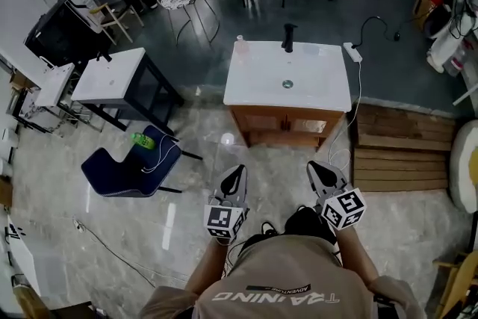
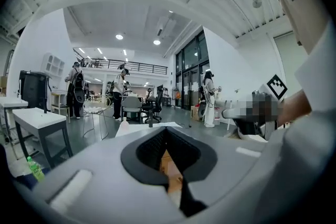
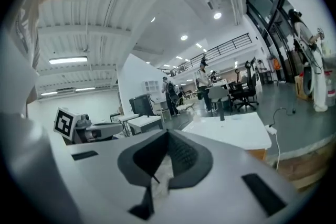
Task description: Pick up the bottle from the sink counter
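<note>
Head view, bottle point(image 1: 240, 42) upright, sink counter point(image 1: 258, 90) corner.

Sink counter point(image 1: 258, 82) at frame centre. Bottle point(image 1: 240, 43) on its upper-left corner, faucet point(image 1: 287, 37) mid upper edge. Table point(image 1: 112, 77) to its left, chair point(image 1: 131, 164) below table, pallet point(image 1: 399, 149) right.

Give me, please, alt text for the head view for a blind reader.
From above: a person holds the left gripper and right gripper, both shut and empty, before a white sink counter with a small bottle at its back left corner.
</note>
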Tool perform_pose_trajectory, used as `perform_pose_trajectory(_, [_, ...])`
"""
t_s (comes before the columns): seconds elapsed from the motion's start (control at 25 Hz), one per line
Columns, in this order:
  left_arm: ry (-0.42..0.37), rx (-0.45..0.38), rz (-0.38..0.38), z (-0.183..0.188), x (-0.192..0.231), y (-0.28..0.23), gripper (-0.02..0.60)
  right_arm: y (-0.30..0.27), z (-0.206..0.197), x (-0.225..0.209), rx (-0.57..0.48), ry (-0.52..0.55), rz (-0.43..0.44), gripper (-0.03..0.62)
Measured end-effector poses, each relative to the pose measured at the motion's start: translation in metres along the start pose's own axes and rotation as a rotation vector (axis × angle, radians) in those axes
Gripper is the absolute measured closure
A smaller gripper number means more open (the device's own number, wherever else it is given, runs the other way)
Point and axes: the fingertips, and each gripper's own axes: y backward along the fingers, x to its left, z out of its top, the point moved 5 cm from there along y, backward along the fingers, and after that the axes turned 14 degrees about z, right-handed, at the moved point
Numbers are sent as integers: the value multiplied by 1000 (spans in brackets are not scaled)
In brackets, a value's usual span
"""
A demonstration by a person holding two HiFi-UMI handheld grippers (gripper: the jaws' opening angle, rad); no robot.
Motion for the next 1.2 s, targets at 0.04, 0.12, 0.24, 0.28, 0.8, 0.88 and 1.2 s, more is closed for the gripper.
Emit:
perform_pose_trajectory(0.04, [6,6,3,-2,2,-3,572,-6,0,-1,12,11,8,586])
perform_pose_trajectory(0.12, [9,26,11,-6,5,-13,572,-19,4,-7,25,34,34,586])
perform_pose_trajectory(0.24, [-3,82,15,-14,3,-35,574,-35,7,-25,57,68,75,587])
perform_pose_trajectory(0.28, [-3,98,12,-14,1,-43,572,-39,6,-32,77,81,84,586])
perform_pose_trajectory(0.8, [64,104,21,30,-23,-178,572,-90,20,-145,43,6,287,586])
perform_pose_trajectory(0.88, [56,134,-9,23,-29,-193,572,-101,23,-162,42,13,296,586])
perform_pose_trajectory(1.2, [92,150,-34,24,-2,-244,572,-139,12,-209,1,-155,266,586])
